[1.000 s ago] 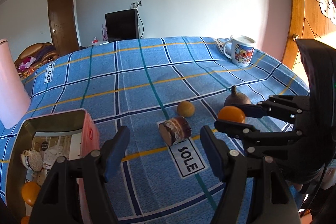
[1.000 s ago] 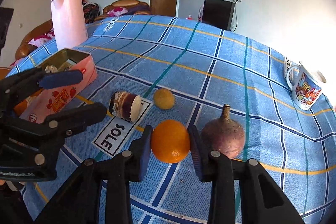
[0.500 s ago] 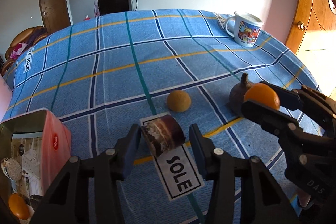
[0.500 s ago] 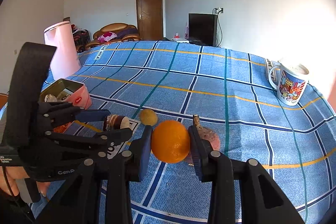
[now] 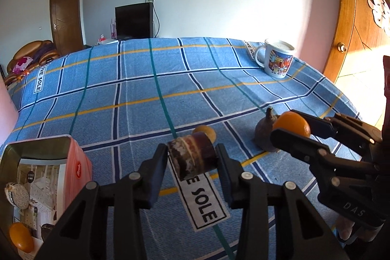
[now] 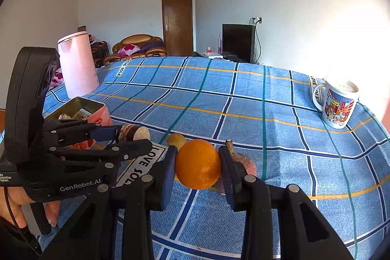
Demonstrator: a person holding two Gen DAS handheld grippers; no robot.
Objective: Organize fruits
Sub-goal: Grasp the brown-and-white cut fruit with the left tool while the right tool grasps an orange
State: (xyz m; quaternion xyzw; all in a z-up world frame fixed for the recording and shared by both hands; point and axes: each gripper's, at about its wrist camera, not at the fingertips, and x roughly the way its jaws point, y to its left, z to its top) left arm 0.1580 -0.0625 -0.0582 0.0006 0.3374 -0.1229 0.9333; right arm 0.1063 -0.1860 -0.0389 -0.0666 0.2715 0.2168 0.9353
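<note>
My left gripper [image 5: 192,160] is shut on a brown banded fruit chunk [image 5: 193,156] and holds it above the blue checked cloth; it also shows in the right wrist view [image 6: 132,133]. My right gripper [image 6: 198,166] is shut on an orange [image 6: 198,167], held above the cloth; the orange also shows in the left wrist view [image 5: 291,123]. A small yellow fruit [image 5: 204,132] and a purple-brown onion-like bulb [image 5: 264,132] lie on the cloth behind the held pieces. A pink tin [image 5: 78,162] stands at the left with an orange fruit [image 5: 20,236] inside.
A printed mug [image 5: 276,61] stands at the far right of the cloth. A pink kettle [image 6: 76,65] stands at the far left behind the tin [image 6: 101,111]. A wooden door [image 5: 358,16] is right of the table's edge. A "SOLE" label [image 5: 202,199] lies under my left gripper.
My left gripper moved forward around the brown chunk, shut on it and lifted it off the cloth. My right gripper lifted the orange higher.
</note>
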